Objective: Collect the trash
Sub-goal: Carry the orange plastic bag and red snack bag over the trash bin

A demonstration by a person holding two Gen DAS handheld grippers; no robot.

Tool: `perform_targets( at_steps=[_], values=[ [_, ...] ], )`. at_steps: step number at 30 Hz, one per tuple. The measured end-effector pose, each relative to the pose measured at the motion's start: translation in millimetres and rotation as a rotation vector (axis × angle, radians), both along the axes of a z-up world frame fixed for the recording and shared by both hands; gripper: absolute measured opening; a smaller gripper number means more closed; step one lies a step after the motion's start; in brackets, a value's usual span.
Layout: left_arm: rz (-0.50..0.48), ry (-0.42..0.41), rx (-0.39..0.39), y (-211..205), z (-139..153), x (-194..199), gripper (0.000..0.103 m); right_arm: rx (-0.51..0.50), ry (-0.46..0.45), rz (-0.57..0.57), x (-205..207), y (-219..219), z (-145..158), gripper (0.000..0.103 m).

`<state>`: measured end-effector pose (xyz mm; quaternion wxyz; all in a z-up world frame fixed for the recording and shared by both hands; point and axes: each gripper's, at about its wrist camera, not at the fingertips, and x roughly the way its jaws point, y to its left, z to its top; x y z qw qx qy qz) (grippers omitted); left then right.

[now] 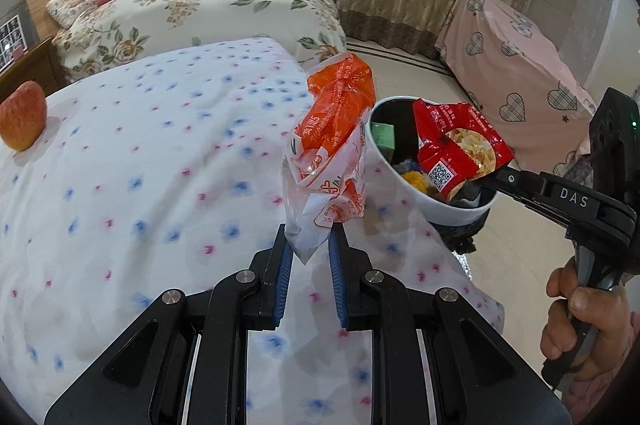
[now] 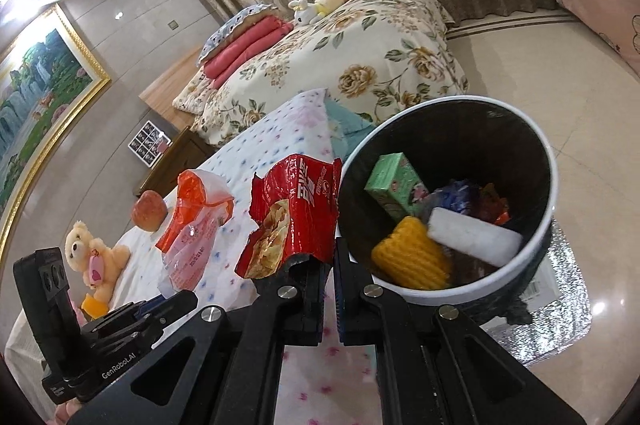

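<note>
Left tongs (image 1: 310,245) clamp the orange wrapper (image 1: 332,145); right tongs (image 2: 328,265) clamp the red packet (image 2: 294,213). The bin (image 2: 546,225) sits just right of both, right hand nearer.

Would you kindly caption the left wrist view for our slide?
Left gripper holds an orange wrapper while the right gripper brings a red snack bag over the bin.

"DAS" on right tongs (image 1: 490,181); "GenRobot.AI" on left tongs (image 2: 156,301).
</note>
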<state>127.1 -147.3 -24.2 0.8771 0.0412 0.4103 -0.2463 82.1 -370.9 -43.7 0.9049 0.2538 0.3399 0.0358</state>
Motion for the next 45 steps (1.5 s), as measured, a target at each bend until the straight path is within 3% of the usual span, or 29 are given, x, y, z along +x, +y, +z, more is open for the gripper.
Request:
perform_targets(
  at_steps=[45],
  values=[
    [-0.145,0.008,0.042,-85,-2,5,0.017,-0.004,0.016,-0.144,-15,-62,-6,0.004]
  ],
)
